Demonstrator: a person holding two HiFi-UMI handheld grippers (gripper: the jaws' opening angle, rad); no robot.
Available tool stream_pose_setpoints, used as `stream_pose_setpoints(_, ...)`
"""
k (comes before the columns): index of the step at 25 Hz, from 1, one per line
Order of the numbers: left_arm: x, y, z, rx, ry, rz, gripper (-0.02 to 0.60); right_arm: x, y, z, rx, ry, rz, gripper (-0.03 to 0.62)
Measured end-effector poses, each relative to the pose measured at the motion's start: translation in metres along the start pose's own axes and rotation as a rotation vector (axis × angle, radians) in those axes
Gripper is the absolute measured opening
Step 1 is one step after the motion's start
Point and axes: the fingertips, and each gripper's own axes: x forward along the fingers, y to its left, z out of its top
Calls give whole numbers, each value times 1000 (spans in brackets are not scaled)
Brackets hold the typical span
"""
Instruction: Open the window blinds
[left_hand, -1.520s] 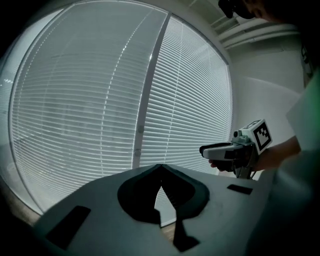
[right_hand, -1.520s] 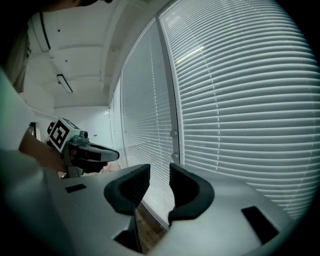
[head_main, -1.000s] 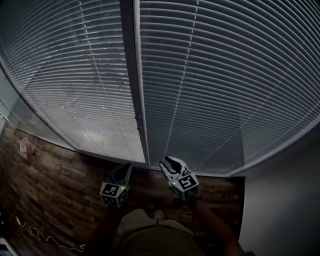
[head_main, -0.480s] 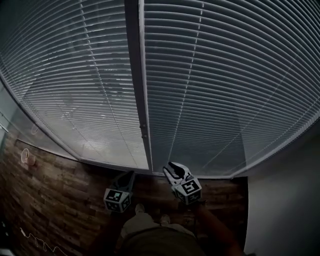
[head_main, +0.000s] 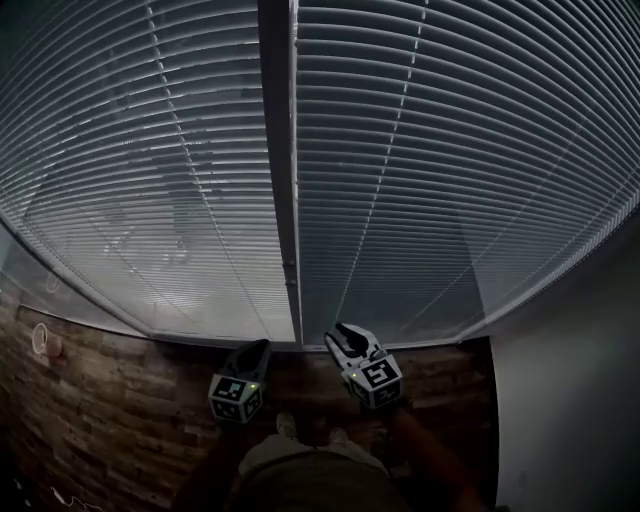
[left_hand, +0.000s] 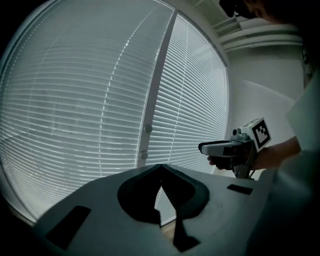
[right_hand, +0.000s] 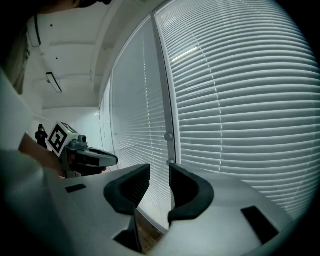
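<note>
Closed slatted blinds cover two window panes, a left panel and a right panel, parted by a grey mullion with small knobs on it. My left gripper is low in front of the window's bottom edge, shut and empty, its tips meeting. My right gripper sits beside it under the mullion. Its jaws are drawn in to a thin slit with nothing between them. Neither touches the blinds. Each gripper shows in the other's view: the right gripper and the left gripper.
A wooden floor runs under the window, with a small ring-shaped thing on it at the left. A white wall closes the right side. The person's feet stand just behind the grippers.
The head view has tilted up, so the blinds fill more of it and less floor shows. Both grippers have sunk slightly towards the window's bottom edge. Their jaws have not changed.
</note>
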Motion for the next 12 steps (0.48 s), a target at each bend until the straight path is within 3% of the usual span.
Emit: stream_pose_setpoints(12, 31, 47, 61, 18, 28, -112, 15, 51, -19, 52, 22, 11, -118, 109)
